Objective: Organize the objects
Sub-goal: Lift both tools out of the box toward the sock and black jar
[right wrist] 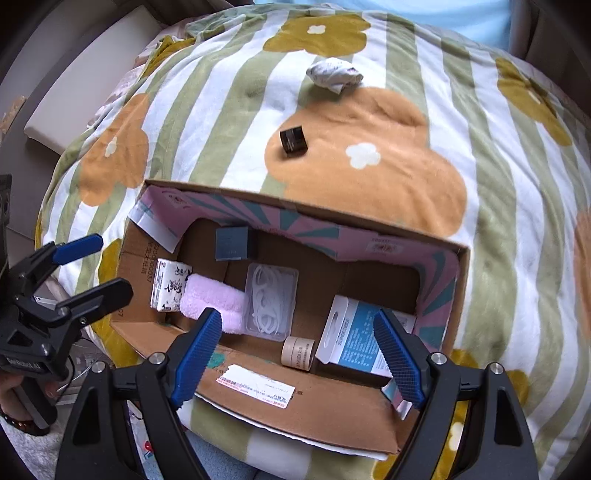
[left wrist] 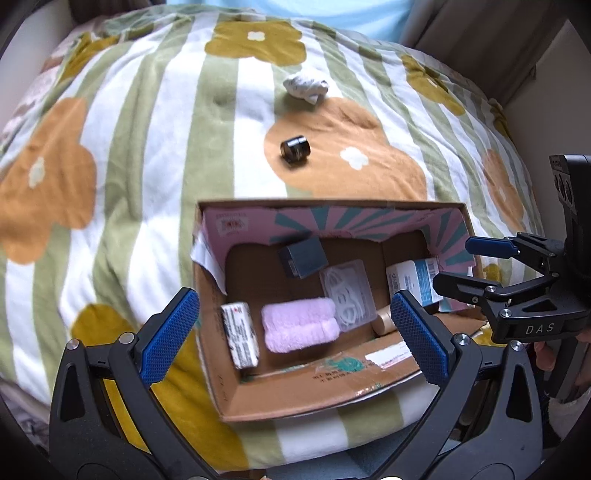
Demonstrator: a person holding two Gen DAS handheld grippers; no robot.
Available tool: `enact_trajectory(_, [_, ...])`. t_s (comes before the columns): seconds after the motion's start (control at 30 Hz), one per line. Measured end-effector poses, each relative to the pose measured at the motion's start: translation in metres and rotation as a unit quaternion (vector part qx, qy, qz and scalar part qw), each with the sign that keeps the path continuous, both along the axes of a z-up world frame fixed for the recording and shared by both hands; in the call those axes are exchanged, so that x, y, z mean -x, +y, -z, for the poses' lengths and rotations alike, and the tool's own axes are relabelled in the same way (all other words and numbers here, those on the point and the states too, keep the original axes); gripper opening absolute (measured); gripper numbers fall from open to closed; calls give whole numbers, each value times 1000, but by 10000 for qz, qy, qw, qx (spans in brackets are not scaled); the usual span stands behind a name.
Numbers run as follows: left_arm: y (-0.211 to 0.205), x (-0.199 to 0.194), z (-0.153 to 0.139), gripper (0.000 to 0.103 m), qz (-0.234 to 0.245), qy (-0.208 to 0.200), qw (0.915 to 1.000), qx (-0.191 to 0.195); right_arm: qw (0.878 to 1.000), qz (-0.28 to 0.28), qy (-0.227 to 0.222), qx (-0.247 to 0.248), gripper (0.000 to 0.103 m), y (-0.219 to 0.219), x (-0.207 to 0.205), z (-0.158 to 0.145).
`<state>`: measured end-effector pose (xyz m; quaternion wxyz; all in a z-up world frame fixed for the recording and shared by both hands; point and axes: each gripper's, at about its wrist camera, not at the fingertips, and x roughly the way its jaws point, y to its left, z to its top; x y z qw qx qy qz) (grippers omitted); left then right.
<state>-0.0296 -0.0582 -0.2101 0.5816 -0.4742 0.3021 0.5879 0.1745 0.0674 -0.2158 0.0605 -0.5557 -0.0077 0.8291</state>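
An open cardboard box [left wrist: 295,400] [right wrist: 303,406] sits on a flowered blanket. Inside lie a pink towel [left wrist: 300,324] [right wrist: 216,297], a tissue pack [left wrist: 240,335] [right wrist: 169,285], a clear case of white cables [left wrist: 347,293] [right wrist: 270,301], a dark grey box [left wrist: 303,257] [right wrist: 232,243], a blue-white carton [left wrist: 415,278] [right wrist: 354,338] and a beige roll [left wrist: 384,320] [right wrist: 298,352]. A small black jar [left wrist: 294,148] [right wrist: 293,140] and a crumpled white wad [left wrist: 306,86] [right wrist: 334,75] lie on the blanket beyond the box. My left gripper [left wrist: 293,334] [right wrist: 92,262] and right gripper [right wrist: 299,354] [left wrist: 465,264] are open and empty over the box's near side.
The blanket [left wrist: 147,147] [right wrist: 461,184] has green stripes with orange and yellow flowers and drops off at its edges. A pale blue surface [left wrist: 288,7] lies beyond it. A white cushion [right wrist: 85,77] is at the far left in the right wrist view.
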Motion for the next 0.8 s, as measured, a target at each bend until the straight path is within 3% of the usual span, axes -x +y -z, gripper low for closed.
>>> enact_trajectory(0.33, [50, 31, -32, 103, 419, 484, 9974, -343, 9993, -111, 340, -103, 82, 5, 30, -25])
enact_trajectory(0.47, [82, 45, -46, 103, 562, 662, 9940, -658, 9981, -124, 436, -425, 82, 8, 50, -32])
enact_trajectory(0.8, [178, 71, -55, 103, 1060, 750, 9859, -1054, 9968, -332, 563, -460, 82, 19, 104, -34])
